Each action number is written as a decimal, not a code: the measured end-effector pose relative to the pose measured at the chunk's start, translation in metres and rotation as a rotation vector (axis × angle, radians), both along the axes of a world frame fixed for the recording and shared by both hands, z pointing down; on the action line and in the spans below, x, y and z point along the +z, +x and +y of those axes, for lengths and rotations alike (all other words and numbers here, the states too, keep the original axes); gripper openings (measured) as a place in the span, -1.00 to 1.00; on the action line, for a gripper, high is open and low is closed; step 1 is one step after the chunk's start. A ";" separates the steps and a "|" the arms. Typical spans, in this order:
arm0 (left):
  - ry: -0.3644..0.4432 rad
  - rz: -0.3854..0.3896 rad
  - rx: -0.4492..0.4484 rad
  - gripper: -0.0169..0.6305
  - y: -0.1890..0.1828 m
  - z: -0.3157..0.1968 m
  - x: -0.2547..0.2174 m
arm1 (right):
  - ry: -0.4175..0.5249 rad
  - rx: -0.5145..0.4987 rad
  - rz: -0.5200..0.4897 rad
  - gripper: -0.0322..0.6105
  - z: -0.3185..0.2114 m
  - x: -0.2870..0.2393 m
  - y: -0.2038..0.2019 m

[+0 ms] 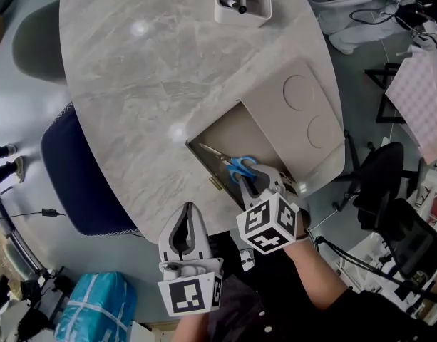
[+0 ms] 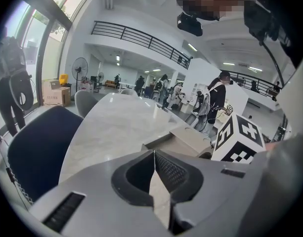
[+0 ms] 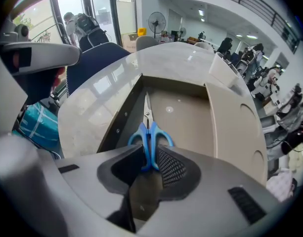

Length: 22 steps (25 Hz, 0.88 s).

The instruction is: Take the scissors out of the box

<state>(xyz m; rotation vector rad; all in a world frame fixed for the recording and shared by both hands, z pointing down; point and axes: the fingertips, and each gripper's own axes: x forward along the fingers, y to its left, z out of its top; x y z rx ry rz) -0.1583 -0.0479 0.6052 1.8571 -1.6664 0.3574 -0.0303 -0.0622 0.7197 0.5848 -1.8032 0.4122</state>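
Scissors [image 1: 232,164] with blue handles and steel blades lie in the open beige box [image 1: 236,128] near the table's front edge, blades pointing away from me to the left. My right gripper [image 1: 261,181] points steeply down into the box and is shut on the blue handles. In the right gripper view the scissors [image 3: 149,136] sit pinched between the two pads of the right gripper [image 3: 150,158], with the box floor [image 3: 186,117] beyond. My left gripper [image 1: 188,208] hovers at the table's front edge, left of the box, shut and holding nothing; its tips [image 2: 154,154] meet.
The box's lid [image 1: 298,112], with two round recesses, lies folded open to the right. A white holder [image 1: 243,4] with a pen stands at the marble table's [image 1: 147,84] far side. A navy chair [image 1: 83,184] is at the left, a black chair [image 1: 386,184] at the right.
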 end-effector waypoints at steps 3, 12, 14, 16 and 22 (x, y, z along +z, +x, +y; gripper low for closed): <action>-0.003 0.001 -0.003 -0.90 -0.001 0.001 0.003 | -0.013 -0.016 -0.009 -0.63 0.000 0.005 -0.001; -0.013 0.005 -0.012 -0.90 0.002 0.005 0.009 | 0.034 -0.049 -0.045 -0.68 0.000 0.001 0.001; -0.008 0.004 -0.013 -0.90 0.003 0.005 0.006 | 0.046 -0.042 -0.052 -0.68 -0.001 -0.005 0.003; 0.000 0.002 -0.014 -0.90 0.005 0.005 0.002 | 0.065 -0.038 -0.063 -0.68 -0.004 -0.013 0.005; 0.047 -0.004 -0.008 -0.90 0.013 0.001 -0.023 | 0.138 -0.017 -0.112 -0.68 -0.016 -0.050 0.008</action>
